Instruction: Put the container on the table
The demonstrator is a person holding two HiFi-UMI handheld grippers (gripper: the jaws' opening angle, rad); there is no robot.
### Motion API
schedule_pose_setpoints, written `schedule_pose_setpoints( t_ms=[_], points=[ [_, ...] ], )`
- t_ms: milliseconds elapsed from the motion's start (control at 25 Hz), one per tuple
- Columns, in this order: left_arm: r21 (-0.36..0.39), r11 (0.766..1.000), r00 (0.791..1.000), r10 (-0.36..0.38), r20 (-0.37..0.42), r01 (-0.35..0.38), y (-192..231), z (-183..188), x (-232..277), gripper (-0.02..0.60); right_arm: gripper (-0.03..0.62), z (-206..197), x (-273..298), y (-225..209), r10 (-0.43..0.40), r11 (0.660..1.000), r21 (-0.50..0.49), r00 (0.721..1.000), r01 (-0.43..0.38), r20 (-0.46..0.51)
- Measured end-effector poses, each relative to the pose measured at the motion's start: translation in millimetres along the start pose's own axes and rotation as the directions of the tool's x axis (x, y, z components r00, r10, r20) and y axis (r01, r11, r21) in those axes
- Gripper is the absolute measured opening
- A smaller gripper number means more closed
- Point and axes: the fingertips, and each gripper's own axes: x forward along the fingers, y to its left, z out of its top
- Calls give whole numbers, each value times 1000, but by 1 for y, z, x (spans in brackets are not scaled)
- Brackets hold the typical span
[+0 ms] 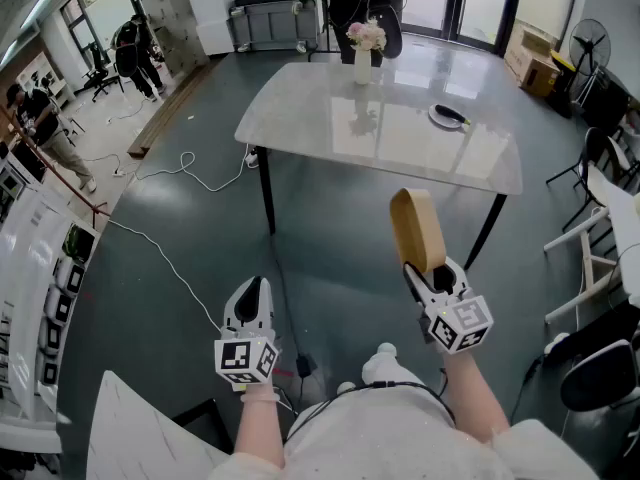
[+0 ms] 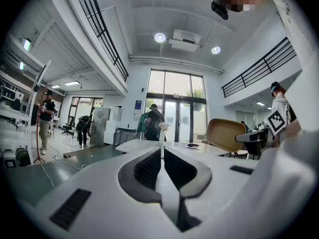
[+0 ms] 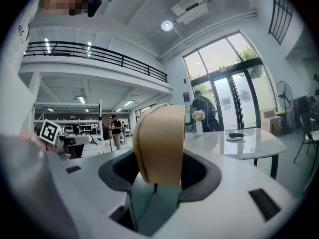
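While right gripper [image 1: 426, 268] grips container [image 1: 417, 230], vase [image 1: 362, 66] tops table [image 1: 320, 118].

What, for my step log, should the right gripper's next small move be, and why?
Probably carry the container forward over the table: the right gripper is shut on it, holding it in mid-air, short of the table's near edge.

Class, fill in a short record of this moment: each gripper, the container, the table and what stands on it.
right gripper: jaws closed on the tan container, which stands on edge
left gripper: jaws together, nothing between them
container: in the air, short of the table, not yet set down
table: pale top, ahead of the person
on the table: vase of flowers near the far edge; small plate toward the right
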Motion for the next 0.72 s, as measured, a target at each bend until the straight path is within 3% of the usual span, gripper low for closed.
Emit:
schedule_pose_setpoints(
  t_ms=[720],
  points=[
    [2, 1000, 1000, -8, 16, 8, 5, 9, -3, 21, 227, 2, -3, 1, -20, 1000, 21, 1000, 19, 17]
  ],
)
